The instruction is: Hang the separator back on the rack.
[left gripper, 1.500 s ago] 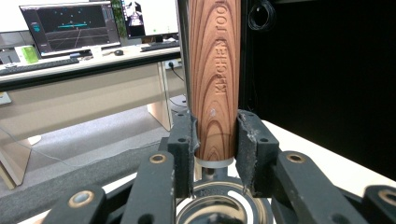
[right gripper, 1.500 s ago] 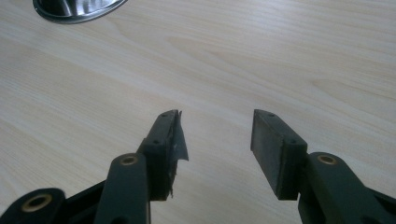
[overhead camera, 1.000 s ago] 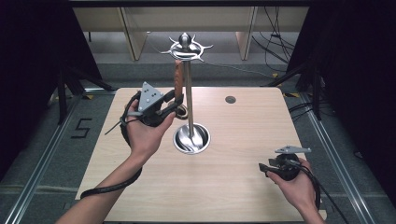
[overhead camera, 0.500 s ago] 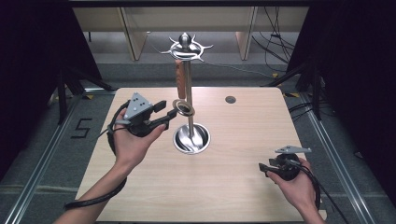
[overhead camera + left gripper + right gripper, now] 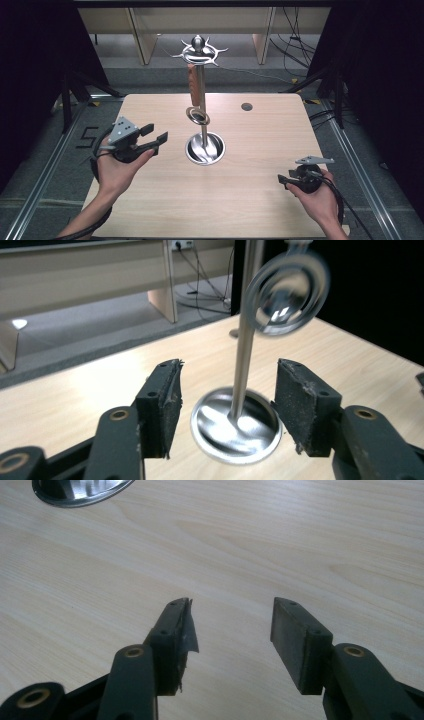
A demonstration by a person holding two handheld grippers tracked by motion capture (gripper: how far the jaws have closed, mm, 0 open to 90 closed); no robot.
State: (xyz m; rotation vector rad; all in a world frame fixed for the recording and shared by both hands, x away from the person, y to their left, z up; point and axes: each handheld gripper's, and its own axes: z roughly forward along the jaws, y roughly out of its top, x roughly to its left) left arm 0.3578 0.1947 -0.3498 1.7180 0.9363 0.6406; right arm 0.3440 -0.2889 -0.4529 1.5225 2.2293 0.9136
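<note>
High view: a polished steel utensil stand [image 5: 202, 112], a slim upright pole on a round dished base with curved hooks at its crown, sits at the centre of the pale wood-grain table [image 5: 250, 200]. A utensil with a brown wooden handle and a double steel ring at its lower end [image 5: 195, 97] hangs from a hook, beside the pole. The left gripper [image 5: 156, 137], black with a grey three-cornered plate, is held off the table left of the base, jaws apart and empty. One second ago it was up against the hanging utensil; it has since drawn back leftward. The right gripper [image 5: 281, 180] rests low near the right front edge, unchanged. Dark curtains flank a grey floor.

Left gripper view: the black textured pads [image 5: 170, 400] stand wide, framing the stand [image 5: 235, 427]; the ring [image 5: 285, 292] is blurred.

Right gripper view: the right gripper [image 5: 231, 625] has its jaws parted, holding nothing, over bare wood; a film edge peels from its left pad.
</note>
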